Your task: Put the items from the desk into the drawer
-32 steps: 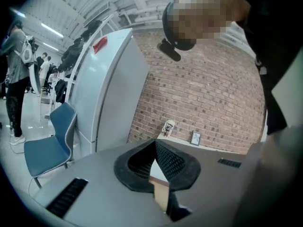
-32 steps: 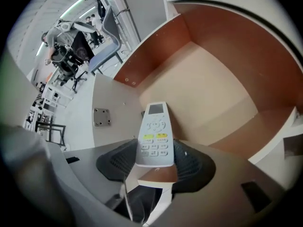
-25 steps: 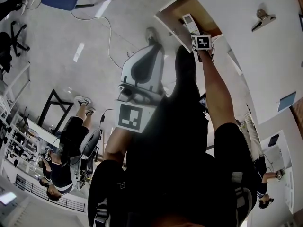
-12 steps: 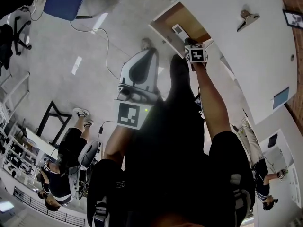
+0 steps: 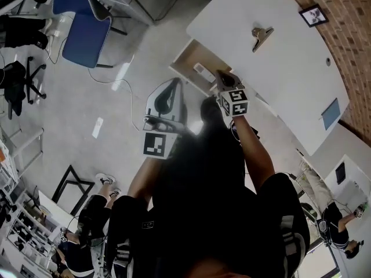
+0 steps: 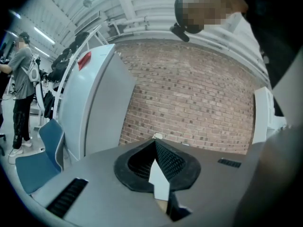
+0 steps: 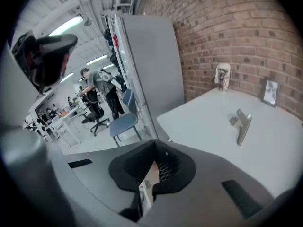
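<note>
desks: one, white (image 5: pixel 278 57)
drawers: one (image 5: pixel 186 62), stood open at the desk's edge
things in the drawer: one, a pale slim item (image 5: pixel 204 72)
binder clips: one (image 5: pixel 262 35), lay on the desk
picture frames: one (image 5: pixel 313 14), stood at the desk's wall side
blue cards: one (image 5: pixel 330 113), lay on the desk
cups: one (image 7: pixel 222 77), stood on the desk
grippers: two, the left gripper (image 6: pixel 155 144) and right gripper (image 7: pixel 152 148), both off the desk
blue chairs: one (image 5: pixel 84 30), well apart from the desk
</note>
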Available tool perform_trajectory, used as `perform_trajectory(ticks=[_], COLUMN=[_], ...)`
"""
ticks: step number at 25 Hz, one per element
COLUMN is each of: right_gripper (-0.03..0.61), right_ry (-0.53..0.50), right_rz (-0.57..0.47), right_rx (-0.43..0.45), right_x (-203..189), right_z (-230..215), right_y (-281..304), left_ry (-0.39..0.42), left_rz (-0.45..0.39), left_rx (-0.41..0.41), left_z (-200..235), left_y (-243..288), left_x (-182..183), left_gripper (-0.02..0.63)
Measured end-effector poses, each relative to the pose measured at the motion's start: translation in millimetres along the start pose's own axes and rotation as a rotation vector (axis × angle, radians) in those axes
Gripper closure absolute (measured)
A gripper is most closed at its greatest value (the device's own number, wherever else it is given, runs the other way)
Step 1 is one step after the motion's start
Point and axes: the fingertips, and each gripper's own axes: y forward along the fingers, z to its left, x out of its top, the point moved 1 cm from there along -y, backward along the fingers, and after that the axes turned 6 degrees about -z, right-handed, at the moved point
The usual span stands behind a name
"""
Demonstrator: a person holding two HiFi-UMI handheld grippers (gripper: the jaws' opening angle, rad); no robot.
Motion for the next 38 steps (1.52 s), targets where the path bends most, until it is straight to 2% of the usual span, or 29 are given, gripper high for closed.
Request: perform_trajectory(ticks=[6,12,23,30,38], right_gripper=[0.578,0.578,0.578,0.578,0.578], right_ry=[-0.011,0.007,0.044,0.048,0.046], right_rz=[-0.272,-0.395,-0.449,-0.418,-0.338], right_rx=[-0.037,-0.09,-0.171,-0.151,-0.141], right_x=[86.7,111.5,117.4,119.3,108.8], right_z=[0.8,-25.5,-122.3,-164.6,-194.1], right_y=[-87.8,-145.6,-201.8,-206.3,-182.9], left_ry=[0.013,0.038,0.047,0.066,0.068], left_rz=[-0.042,-0.087,-0.085,-0.107,-0.057], left_rx=[-0.069,-0.132,-0.166,-0.153,-0.148], left_z=[-37.0,-77.9,-162.3,-197.4,-208.2], left_y=[14.6,36.2,78.1,96.8,115.7], left_x=[30.0,47.7,38.6,39.5,32.9], left_gripper=[0.615,0.615,0.615,0.615,0.615])
